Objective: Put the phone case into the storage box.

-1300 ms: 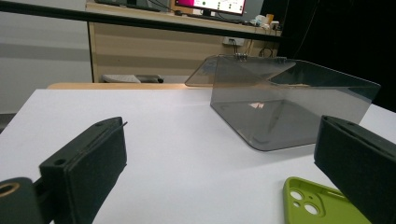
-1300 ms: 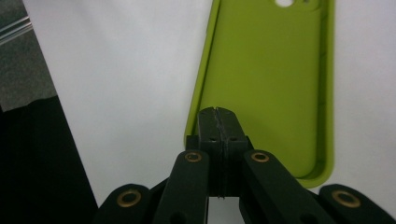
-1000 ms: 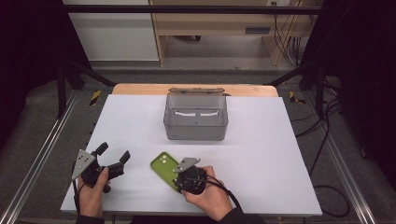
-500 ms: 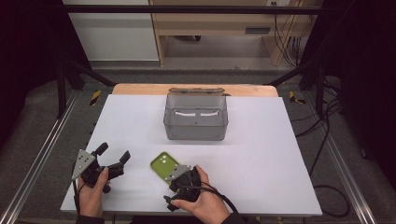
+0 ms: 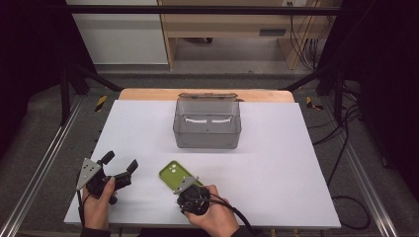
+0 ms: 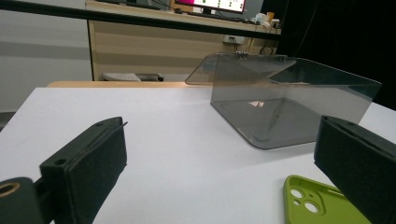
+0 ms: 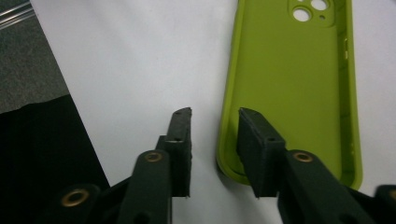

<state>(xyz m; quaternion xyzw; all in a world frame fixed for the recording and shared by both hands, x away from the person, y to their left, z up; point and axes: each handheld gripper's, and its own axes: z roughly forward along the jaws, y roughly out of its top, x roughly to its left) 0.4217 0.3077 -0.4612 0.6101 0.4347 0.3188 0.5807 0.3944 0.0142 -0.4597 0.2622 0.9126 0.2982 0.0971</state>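
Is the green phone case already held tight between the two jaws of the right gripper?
No: in the right gripper view the right gripper is open, its jaws straddling the rim of the green phone case.

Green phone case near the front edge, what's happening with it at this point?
A person holds a pair of tongs in each hand at a white table. The right tongs are open, straddling the near edge of the green phone case, which lies flat with its inside up; not yet clamped. The left tongs sit open off to the side. A grey clear box stands farther back.

box (image 5: 207, 126) on table (image 5: 296, 163), far centre | phone case (image 5: 174, 174) in front of box, near edge
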